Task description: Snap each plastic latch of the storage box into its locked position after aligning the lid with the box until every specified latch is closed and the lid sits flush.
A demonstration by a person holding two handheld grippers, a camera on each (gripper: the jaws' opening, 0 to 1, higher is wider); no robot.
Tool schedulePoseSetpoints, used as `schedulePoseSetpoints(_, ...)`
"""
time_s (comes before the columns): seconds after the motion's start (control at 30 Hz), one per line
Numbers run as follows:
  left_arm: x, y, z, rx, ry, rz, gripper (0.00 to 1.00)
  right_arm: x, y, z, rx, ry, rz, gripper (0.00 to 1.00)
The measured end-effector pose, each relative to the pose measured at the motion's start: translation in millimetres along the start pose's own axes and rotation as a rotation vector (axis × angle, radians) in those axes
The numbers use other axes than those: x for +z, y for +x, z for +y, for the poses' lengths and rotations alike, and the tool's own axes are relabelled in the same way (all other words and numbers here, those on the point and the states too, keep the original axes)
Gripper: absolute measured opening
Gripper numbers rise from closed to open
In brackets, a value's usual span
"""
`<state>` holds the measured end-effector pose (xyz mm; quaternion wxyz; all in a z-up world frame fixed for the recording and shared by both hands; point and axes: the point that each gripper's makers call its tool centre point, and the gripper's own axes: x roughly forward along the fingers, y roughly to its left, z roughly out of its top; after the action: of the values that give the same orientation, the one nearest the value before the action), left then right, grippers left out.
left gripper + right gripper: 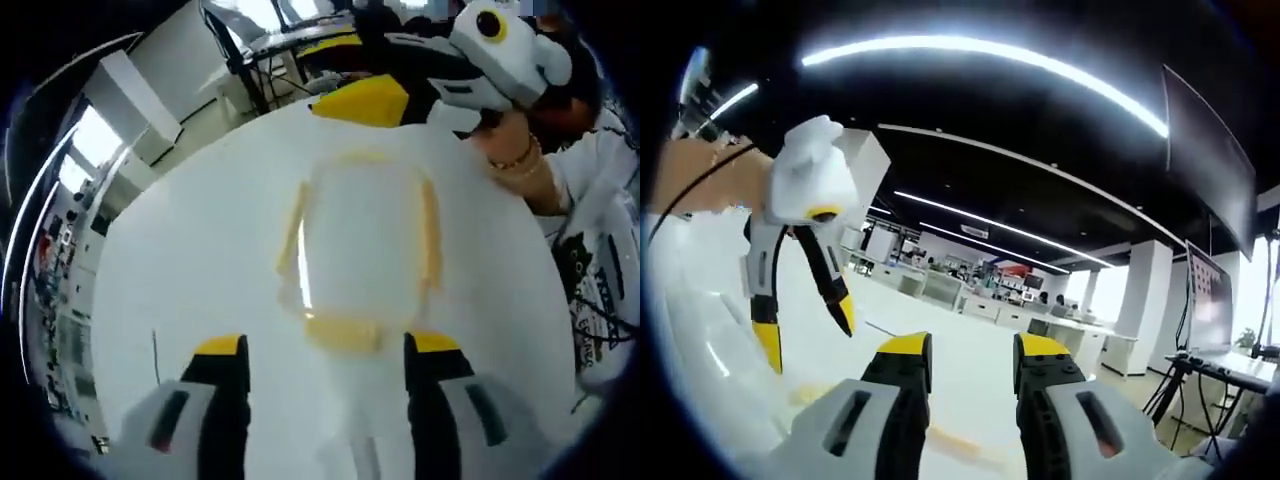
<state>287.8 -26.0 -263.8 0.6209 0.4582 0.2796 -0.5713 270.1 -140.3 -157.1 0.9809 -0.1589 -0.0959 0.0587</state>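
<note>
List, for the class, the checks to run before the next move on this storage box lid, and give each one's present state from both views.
1. Left gripper empty, fingers apart: ok.
2. Right gripper empty, fingers apart: ok.
3. Left gripper lined up over the lid's yellowish inset frame: ok.
4. Lid flush on the box: cannot tell, edges not visible.
5. Latches closed: cannot tell.
6. Right gripper aimed at the lid: not ok; it points out into the room.
</note>
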Motion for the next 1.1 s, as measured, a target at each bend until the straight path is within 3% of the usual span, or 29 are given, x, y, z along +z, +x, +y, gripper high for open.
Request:
schedulePoseSetpoints(0.5, -16.3, 30, -3.3, -0.088, 0.037, 0.093, 0.61, -0.3, -1, 5, 0.013, -0.005, 0.004, 0.32)
schedulePoseSetpoints(1.1, -23.7, 49, -13.9, -0.211, 0.062, 0.091, 0.55, -1.7, -2, 12, 0.028, -0.01, 0.016, 0.32)
